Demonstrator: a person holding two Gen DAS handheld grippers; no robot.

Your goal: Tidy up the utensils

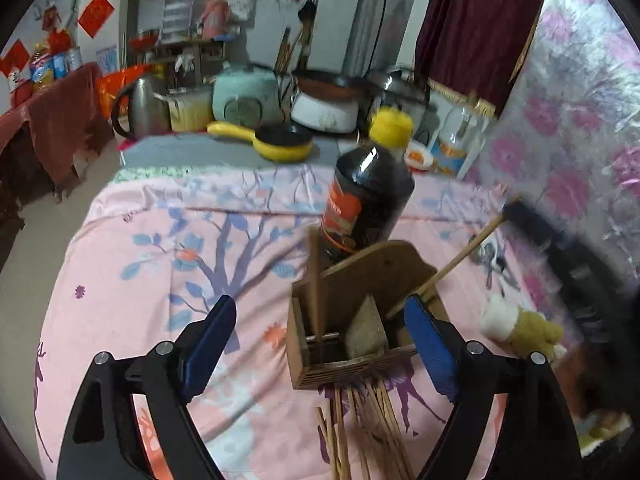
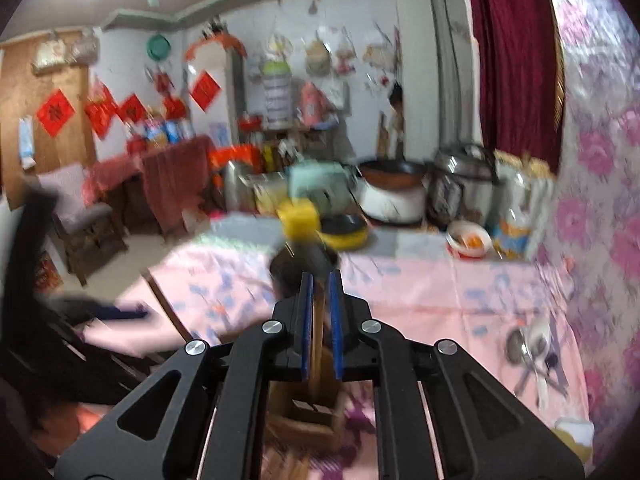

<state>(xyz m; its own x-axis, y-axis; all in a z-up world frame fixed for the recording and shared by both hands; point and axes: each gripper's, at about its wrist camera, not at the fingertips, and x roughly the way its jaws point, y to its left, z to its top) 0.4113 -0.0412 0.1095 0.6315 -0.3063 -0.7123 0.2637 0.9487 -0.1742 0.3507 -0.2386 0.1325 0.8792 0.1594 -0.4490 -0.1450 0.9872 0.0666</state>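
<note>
Pink table (image 1: 120, 240): wooden holder (image 1: 352, 320) sits between the wide-open left hand-held gripper (image 1: 320, 340); right hand-held gripper (image 2: 320, 320) pinches a chopstick (image 2: 317, 344) above it.

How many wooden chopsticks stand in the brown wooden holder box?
2. One chopstick upright in the left compartment of the brown wooden holder box; another chopstick leaning out on its right side, held by the right gripper. Others may be hidden.

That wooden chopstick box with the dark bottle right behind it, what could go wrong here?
The right gripper holds a chopstick slanting over the wooden box; it may miss the slot. The sauce bottle stands right behind and could be knocked over. Loose chopsticks lie in front and could scatter if the box gets pushed.
</note>
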